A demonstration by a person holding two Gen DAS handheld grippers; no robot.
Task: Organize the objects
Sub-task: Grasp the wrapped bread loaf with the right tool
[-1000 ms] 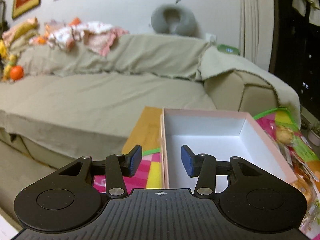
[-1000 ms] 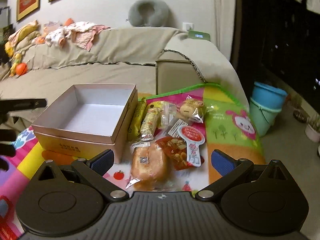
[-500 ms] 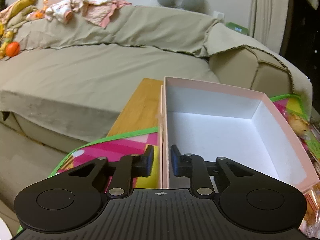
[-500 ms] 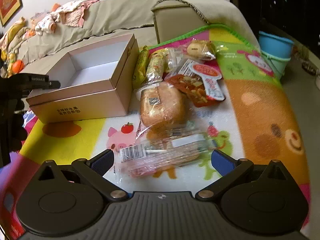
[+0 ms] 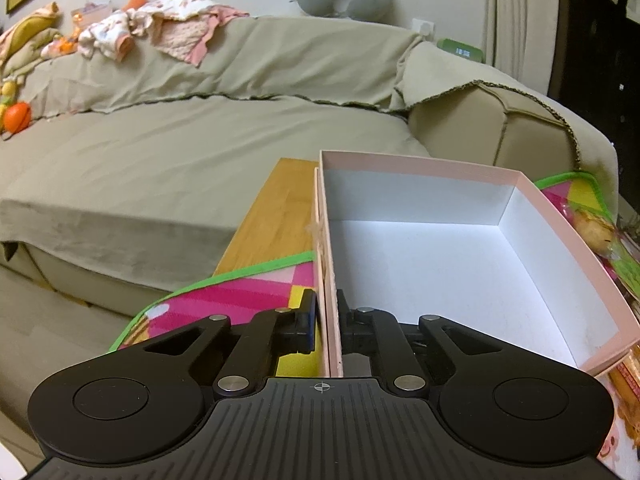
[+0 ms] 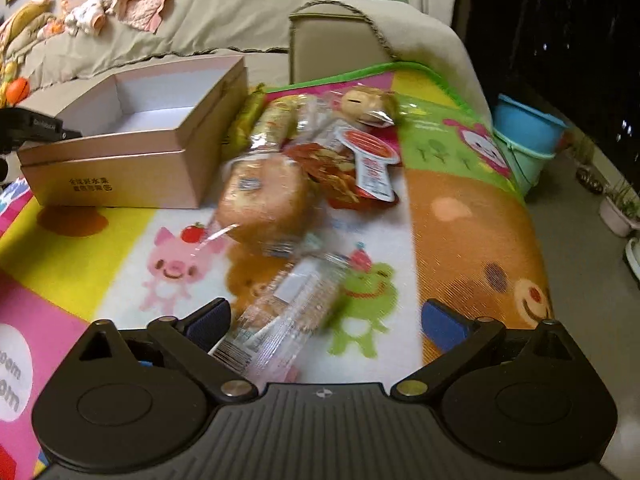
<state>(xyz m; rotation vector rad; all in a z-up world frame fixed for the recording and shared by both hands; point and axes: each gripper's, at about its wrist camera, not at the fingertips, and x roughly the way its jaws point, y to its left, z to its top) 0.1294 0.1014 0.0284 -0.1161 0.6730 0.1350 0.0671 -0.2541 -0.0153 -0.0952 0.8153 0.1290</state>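
Observation:
An open pink box [image 5: 440,256] with a white empty inside stands on a colourful play mat. My left gripper [image 5: 325,320] is shut on the box's left wall, one finger outside and one inside. The box also shows in the right wrist view [image 6: 132,144], at the left. My right gripper [image 6: 324,322] is open, low over the mat, with a clear-wrapped snack packet [image 6: 280,316] lying between its fingers, nearer the left one. Beyond it lie a wrapped round bun [image 6: 264,196], a red snack pack [image 6: 352,168] and other wrapped snacks [image 6: 276,120].
The play mat [image 6: 472,208] covers a low wooden table [image 5: 276,220]. A beige covered sofa [image 5: 160,148] stands behind, with clothes and toys on it. A blue bucket [image 6: 524,136] and small plant pots stand on the floor at the right.
My left gripper closed onto the box's left wall. My right gripper dropped and moved forward until the clear snack packet lies between its open fingers.

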